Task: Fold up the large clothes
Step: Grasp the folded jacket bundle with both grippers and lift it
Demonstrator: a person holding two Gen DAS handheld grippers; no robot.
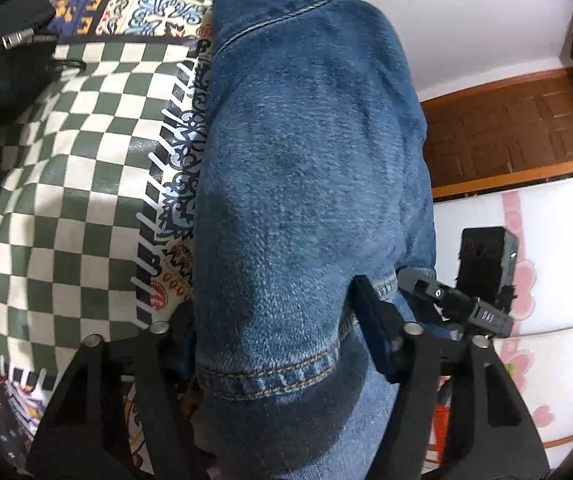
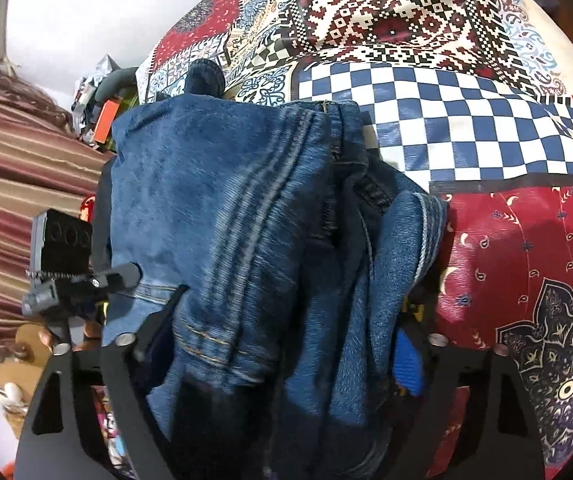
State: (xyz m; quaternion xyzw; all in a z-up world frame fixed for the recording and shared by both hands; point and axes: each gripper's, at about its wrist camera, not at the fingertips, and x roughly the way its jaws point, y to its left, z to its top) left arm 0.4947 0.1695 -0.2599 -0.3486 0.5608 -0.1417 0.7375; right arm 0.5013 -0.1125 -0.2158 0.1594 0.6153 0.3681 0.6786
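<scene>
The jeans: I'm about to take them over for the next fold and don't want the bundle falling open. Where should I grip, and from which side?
Probably grip the jeans at the stitched hem band, coming from the near end along the length, as both grippers now sit. Layers stack there, so one pinch spans them. The patterned cloth below stays untouched.

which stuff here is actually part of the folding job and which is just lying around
Part of the job:
- blue denim garment, bunched between both grippers
- left gripper, shut on the denim
- right gripper, shut on the denim

Just lying about:
- patchwork cloth covering the surface under the denim
- black zipped garment at the cloth's edge
- clutter with an orange box near the wall
</scene>
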